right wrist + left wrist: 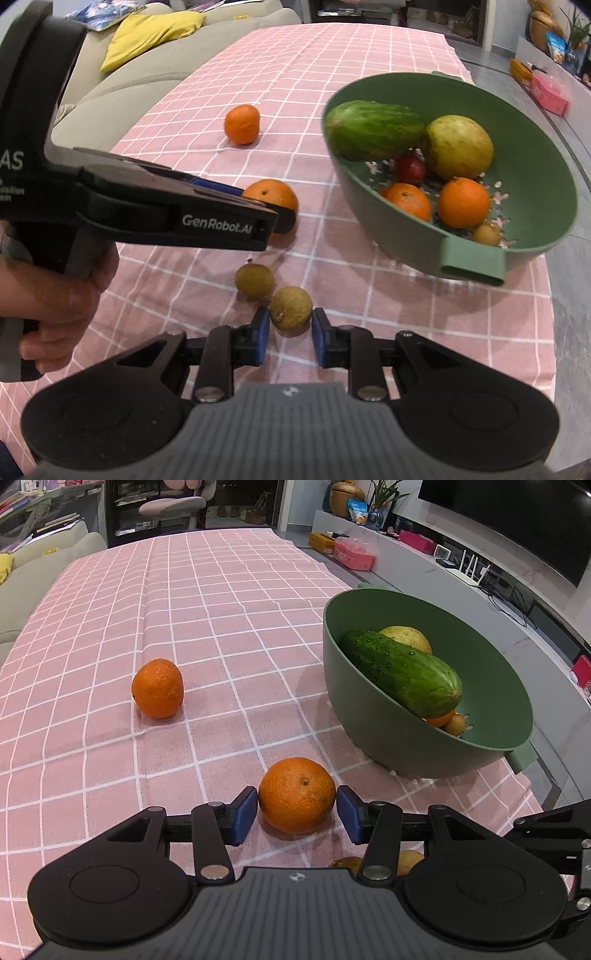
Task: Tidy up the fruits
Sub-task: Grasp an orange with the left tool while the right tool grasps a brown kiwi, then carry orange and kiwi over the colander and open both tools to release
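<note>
Surface: pink checked tablecloth (221,602). My left gripper (296,814): blue pads apart, flanking a round dimpled orange (296,794) on the cloth, narrow gaps either side. My right gripper (287,334): pads apart, bracketing a small brownish-green round fruit (290,308); whether they touch it I cannot tell. A second small brown fruit (255,280) lies just beside it. Another orange (157,688) sits farther out on the cloth. Green plastic colander bowl (535,155): bumpy green cucumber (373,129), yellow-green pear-like fruit (458,146), two oranges, one red fruit, one small brown fruit.
</note>
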{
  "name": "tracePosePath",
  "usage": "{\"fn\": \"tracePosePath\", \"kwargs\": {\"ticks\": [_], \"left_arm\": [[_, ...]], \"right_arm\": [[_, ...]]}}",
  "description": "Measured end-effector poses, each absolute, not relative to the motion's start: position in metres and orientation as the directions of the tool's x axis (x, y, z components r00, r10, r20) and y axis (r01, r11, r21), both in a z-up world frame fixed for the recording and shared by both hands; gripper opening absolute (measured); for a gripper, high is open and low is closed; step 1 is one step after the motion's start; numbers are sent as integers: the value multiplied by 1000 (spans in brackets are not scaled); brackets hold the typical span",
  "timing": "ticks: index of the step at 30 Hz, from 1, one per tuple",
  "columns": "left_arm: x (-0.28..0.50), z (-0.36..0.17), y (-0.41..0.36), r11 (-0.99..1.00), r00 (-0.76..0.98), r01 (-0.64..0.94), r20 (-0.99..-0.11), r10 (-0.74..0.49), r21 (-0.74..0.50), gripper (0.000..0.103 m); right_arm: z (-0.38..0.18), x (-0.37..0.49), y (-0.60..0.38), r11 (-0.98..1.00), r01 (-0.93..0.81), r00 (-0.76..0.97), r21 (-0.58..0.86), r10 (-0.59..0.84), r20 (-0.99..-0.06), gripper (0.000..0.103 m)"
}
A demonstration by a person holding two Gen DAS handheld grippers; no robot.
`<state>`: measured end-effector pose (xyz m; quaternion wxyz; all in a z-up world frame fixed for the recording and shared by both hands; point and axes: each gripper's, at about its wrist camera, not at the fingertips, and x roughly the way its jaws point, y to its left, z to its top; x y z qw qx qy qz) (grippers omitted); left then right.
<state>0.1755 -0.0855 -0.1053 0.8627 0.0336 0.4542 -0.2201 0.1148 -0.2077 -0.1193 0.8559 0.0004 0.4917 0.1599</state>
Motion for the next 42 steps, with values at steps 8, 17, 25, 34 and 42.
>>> {"fn": "tracePosePath", "kwargs": {"ticks": [8,17,25,34,42], "left_arm": [[176,-107,-87,896,488,420,-796,-358,-145,53],[171,-97,-85,894,479,418,-796,-370,-163,52],[145,-68,-75,898,500,421,-792,-350,-130,52],[120,-40,-79,894,519,431,-778,-354,-119,52],[122,-17,-119,862,532,501,-759,-376,-75,52]], "right_arm": [[-116,115,-206,949,-271,464,158,273,-843,21],[-111,115,-216,954,-248,472,167,270,-839,21],[-88,105,-232,953,-234,511,190,287,-810,21],[-47,92,-261,949,-223,596,221,312,-740,21],[-30,96,-304,964,-140,661,225,260,-704,21]]}}
